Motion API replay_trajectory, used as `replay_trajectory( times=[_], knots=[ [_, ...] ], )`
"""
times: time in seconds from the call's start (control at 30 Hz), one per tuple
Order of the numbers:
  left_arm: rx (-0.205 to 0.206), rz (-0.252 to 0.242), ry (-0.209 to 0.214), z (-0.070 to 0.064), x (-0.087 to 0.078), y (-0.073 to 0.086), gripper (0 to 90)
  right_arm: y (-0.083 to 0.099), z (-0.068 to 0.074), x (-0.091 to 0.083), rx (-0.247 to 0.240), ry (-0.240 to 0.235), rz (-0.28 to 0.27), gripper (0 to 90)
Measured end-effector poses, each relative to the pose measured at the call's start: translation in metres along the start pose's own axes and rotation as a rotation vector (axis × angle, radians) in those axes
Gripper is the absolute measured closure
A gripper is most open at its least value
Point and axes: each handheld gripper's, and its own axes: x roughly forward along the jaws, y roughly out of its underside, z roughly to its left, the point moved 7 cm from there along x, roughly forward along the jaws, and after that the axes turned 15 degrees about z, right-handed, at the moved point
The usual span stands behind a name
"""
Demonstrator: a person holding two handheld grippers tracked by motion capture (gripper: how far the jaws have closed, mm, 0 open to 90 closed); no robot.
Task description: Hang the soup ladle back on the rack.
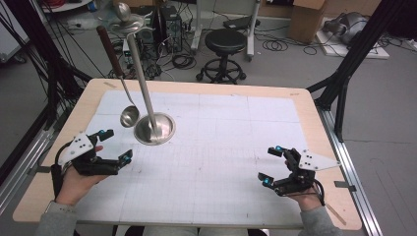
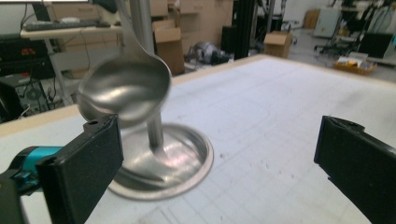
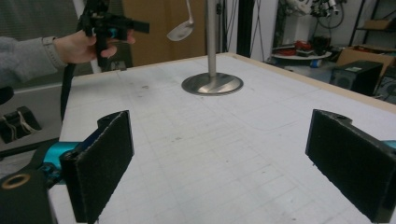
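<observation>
Near the table's far-left corner, ladle hangs from stand, bowl just above the table. Left gripper, jaws wide, sits just near-left of it, not touching. Right gripper, jaws wide, near the near-right corner, well apart. Left gripper view shows the bowl close above the left jaw; high view shows the dark handle.

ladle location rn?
In the high view the ladle hangs from the metal stand at the table's far left, bowl just above the mat, ahead of the open left gripper.
</observation>
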Motion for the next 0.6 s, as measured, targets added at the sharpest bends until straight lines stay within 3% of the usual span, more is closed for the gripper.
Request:
replay_trajectory(
  times=[0.3, 0.5, 0.6],
  knots=[
    [-0.041, 0.007, -0.011, 0.001, -0.006, 0.013, 1.7, 0.001, -0.007, -0.010, 0.004, 0.060, -0.024, 6.7],
    [-0.060, -0.048, -0.028, 0.002, -0.018, 0.007, 1.7, 0.002, -0.008, -0.013, 0.014, 0.096, -0.025, 6.7],
    [-0.063, -0.040, -0.037, 0.003, -0.021, 0.013, 1.8, 0.002, -0.010, -0.014, 0.023, 0.112, -0.030, 6.7]
  ],
)
